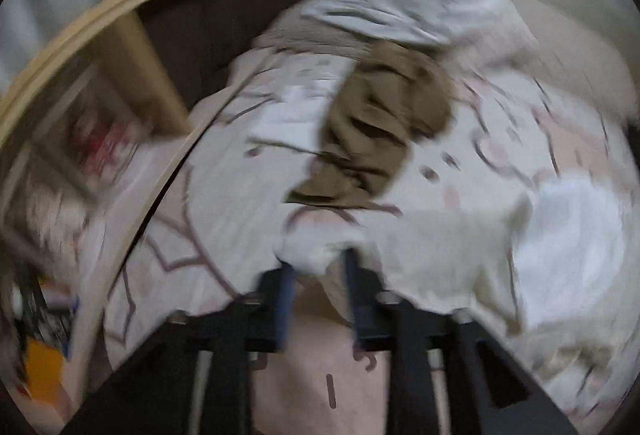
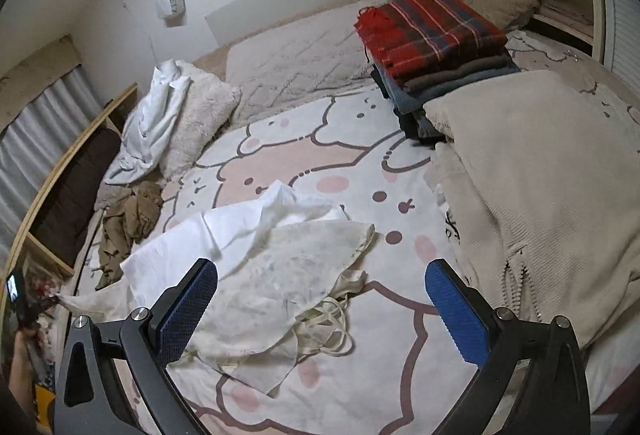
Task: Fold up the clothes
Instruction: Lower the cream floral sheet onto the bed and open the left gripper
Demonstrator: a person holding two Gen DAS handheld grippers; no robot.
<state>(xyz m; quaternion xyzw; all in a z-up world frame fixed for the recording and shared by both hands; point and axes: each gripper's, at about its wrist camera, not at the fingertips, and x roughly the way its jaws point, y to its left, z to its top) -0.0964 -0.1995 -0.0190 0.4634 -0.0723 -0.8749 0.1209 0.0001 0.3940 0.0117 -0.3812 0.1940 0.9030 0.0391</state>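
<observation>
Right wrist: splayed right tool (image 2: 320, 299) above bedsheet (image 2: 304, 155)

Black tongs (image 2: 320, 311), blue ribbed pads (image 2: 456, 315)

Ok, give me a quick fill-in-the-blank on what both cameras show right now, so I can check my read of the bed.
1. The right gripper hovers over the cream garment with its fingers ____.
2. The top layer of the folded stack is a red ____ blanket.
3. The crumpled olive-brown garment lies on the ____ side of the bed sheet in the right wrist view.
4. The left gripper has white cloth ____ its fingers.

Missing words: open; plaid; left; between
</observation>
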